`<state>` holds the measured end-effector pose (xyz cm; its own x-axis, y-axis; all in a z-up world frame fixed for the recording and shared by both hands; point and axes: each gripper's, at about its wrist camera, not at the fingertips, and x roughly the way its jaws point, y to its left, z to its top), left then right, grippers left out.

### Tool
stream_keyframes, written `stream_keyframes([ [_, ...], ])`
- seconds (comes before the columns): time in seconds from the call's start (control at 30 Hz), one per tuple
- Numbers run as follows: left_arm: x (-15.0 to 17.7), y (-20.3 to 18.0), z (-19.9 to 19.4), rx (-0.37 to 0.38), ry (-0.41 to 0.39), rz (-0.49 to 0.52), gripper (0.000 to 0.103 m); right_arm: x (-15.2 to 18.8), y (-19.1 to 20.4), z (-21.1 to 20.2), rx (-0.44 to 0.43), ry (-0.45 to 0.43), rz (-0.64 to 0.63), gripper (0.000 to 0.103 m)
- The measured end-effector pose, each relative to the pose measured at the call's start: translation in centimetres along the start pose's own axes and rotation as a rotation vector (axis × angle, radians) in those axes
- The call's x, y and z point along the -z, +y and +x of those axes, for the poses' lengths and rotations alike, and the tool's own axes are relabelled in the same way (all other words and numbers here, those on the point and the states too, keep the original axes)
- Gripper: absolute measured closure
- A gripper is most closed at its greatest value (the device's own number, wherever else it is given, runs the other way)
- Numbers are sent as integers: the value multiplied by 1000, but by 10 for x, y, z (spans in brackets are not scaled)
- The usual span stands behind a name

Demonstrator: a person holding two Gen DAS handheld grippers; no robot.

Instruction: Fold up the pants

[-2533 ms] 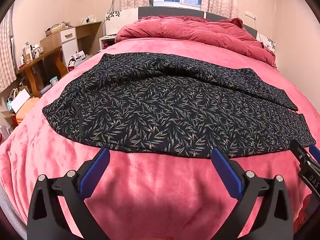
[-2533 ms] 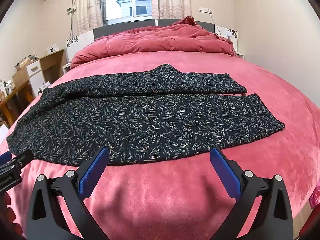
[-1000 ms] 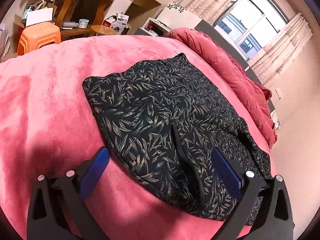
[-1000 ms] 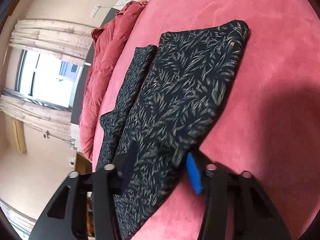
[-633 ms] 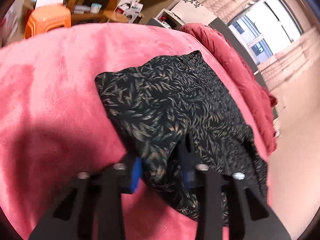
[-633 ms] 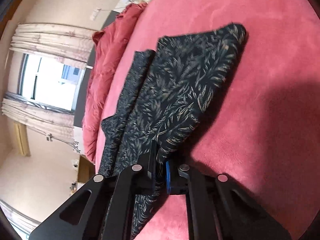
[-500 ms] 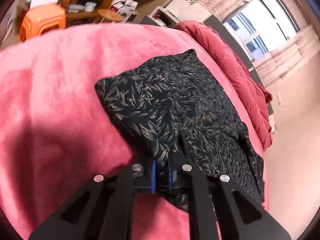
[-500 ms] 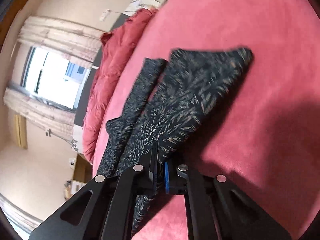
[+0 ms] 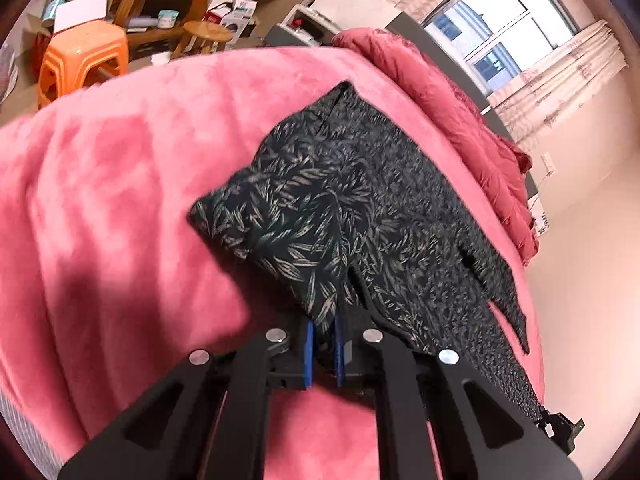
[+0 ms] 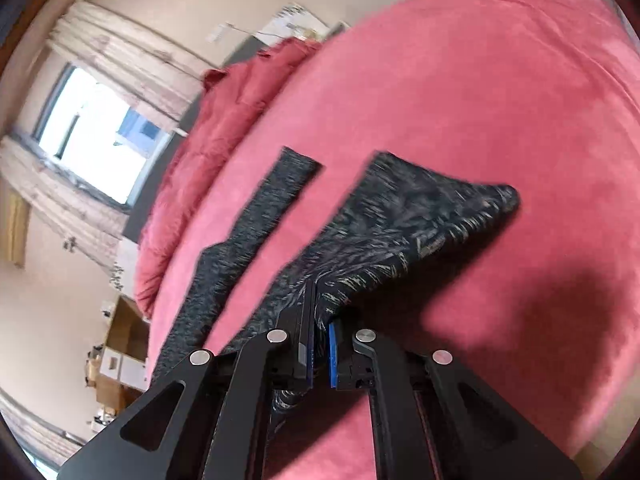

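Observation:
Dark pants (image 9: pixel 344 208) with a pale leaf print lie across the pink bed (image 9: pixel 120 200). In the left wrist view my left gripper (image 9: pixel 323 334) is shut on the near edge of the waist end, and the cloth rises from the bed into the blue pads. In the right wrist view my right gripper (image 10: pixel 320 340) is shut on the near edge of the leg end of the pants (image 10: pixel 400 232), lifting that hem off the bed (image 10: pixel 480 100). The other leg (image 10: pixel 256 216) lies flat further back. The right gripper's tip (image 9: pixel 560 428) shows at the lower right of the left view.
A bunched red duvet (image 9: pixel 440 96) lies at the head of the bed under a curtained window (image 9: pixel 500 28). An orange stool (image 9: pixel 84 60), a wooden desk and boxes (image 9: pixel 240 4) stand on the floor beside the bed. The same duvet (image 10: pixel 224 112) shows in the right view.
Both grippers closed on the pants' near edge and lifted it; the held cloth now rises off the bed and the near leg has pulled apart from the far leg.

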<state>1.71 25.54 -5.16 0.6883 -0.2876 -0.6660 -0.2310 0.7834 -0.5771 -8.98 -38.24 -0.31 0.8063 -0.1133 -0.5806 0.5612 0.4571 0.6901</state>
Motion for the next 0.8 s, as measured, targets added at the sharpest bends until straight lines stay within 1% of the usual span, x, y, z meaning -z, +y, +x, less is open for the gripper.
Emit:
stream_keyframes([
  [0.03,5,-1,2,-18,4,17,96,1,-6,2,15,17,17,99],
  [0.07,9,-2,5,-40,8,40,96,2,-14,7,52,38,41,99],
  [0.13,14,-1,10,-64,10,50,96,7,-25,15,94,65,78,99],
  [0.17,15,0,12,-69,5,55,96,9,-37,23,94,95,144,99],
  [0.2,16,-1,13,-78,-1,75,96,12,-41,25,84,98,177,99],
  [0.27,16,-4,14,-97,-9,110,91,11,-48,29,32,86,206,99],
  [0.3,14,-4,15,-98,-15,113,89,9,-49,28,20,84,207,93],
  [0.33,13,-3,14,-97,-22,107,82,4,-49,27,8,72,199,80],
  [0.37,11,-2,13,-98,-34,93,73,0,-49,27,-7,56,197,72],
  [0.4,10,0,13,-93,-39,79,71,-6,-48,25,-19,35,199,61],
  [0.43,9,4,14,-80,-41,51,69,-12,-49,24,-21,17,205,53],
  [0.47,7,5,14,-75,-44,30,69,-23,-51,25,-19,3,216,51],
  [0.5,7,7,14,-76,-49,19,69,-31,-54,26,-9,-2,225,51],
  [0.53,6,7,15,-85,-52,13,75,-38,-56,27,10,-8,232,56],
  [0.57,6,6,16,-101,-48,21,86,-47,-58,31,15,-1,224,67],
  [0.6,7,5,17,-111,-42,36,90,-54,-57,36,21,15,191,96],
  [0.63,8,3,16,-115,-43,52,94,-59,-55,37,56,20,152,98],
  [0.67,9,2,12,-123,-54,63,94,-63,-53,32,90,-2,107,99],
  [0.73,9,-1,4,-146,-76,80,96,-65,-50,21,109,-50,37,99],
  [0.8,8,2,2,-143,-73,69,96,-63,-50,17,194,-85,-36,99],
])
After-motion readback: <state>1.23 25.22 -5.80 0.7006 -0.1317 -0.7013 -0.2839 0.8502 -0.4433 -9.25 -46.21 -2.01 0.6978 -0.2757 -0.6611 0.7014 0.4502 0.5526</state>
